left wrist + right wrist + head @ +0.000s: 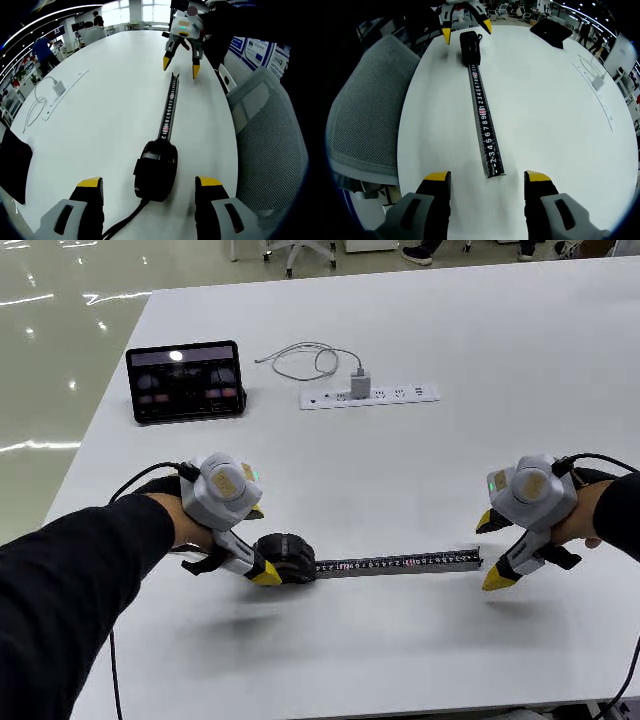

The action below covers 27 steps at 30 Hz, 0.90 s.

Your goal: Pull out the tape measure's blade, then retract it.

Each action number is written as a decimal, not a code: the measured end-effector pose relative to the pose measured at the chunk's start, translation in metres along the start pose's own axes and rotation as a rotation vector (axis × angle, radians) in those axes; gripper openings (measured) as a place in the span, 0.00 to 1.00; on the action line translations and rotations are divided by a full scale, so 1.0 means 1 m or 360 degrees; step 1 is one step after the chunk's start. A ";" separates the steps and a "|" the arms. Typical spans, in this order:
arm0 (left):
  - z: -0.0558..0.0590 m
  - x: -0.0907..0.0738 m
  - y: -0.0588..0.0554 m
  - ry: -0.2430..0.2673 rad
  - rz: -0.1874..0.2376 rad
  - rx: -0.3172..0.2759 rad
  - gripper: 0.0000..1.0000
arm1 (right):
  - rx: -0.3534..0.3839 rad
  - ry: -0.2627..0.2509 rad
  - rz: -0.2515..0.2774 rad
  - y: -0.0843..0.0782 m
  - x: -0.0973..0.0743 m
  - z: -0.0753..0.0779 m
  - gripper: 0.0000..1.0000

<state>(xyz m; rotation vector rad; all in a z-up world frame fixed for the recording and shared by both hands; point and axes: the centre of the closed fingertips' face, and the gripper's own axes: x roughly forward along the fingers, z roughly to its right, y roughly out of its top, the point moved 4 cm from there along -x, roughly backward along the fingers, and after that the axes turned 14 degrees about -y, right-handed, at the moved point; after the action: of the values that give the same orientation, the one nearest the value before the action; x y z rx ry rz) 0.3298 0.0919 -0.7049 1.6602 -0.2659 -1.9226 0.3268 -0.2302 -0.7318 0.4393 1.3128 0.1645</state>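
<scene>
The tape measure [156,170] sits loose between the wide-open fingers of the left gripper [149,181]. Its blade [485,127] ends at the tips of the right gripper [487,176], spread wide and empty.

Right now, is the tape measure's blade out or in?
Out: the blade lies extended along the table from its black case toward the right gripper.

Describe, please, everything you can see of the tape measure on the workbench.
The tape measure has a black, rounded case lying on the white table, a cord trailing from its rear. Its dark blade, with pale numerals, is pulled out flat and straight. The open left gripper straddles the case; the blade's tip lies ahead of the open right gripper.
</scene>
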 end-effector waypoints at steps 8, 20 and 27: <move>0.004 -0.006 -0.012 -0.0016 -0.0001 -0.0036 0.76 | 0.0002 -0.0009 -0.0025 -0.008 -0.001 -0.002 0.61; 0.001 -0.011 -0.001 0.0073 0.0153 -0.0152 1.00 | 0.0090 -0.0045 -0.0010 -0.008 -0.006 0.000 0.75; -0.001 -0.011 -0.001 0.0118 0.0245 -0.0275 1.00 | 0.0146 -0.0160 -0.0022 -0.009 -0.005 0.005 0.83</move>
<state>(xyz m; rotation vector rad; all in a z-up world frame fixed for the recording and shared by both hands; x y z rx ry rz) 0.3311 0.0991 -0.6962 1.5472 -0.1872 -1.7165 0.3293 -0.2415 -0.7300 0.5101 1.2275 0.0702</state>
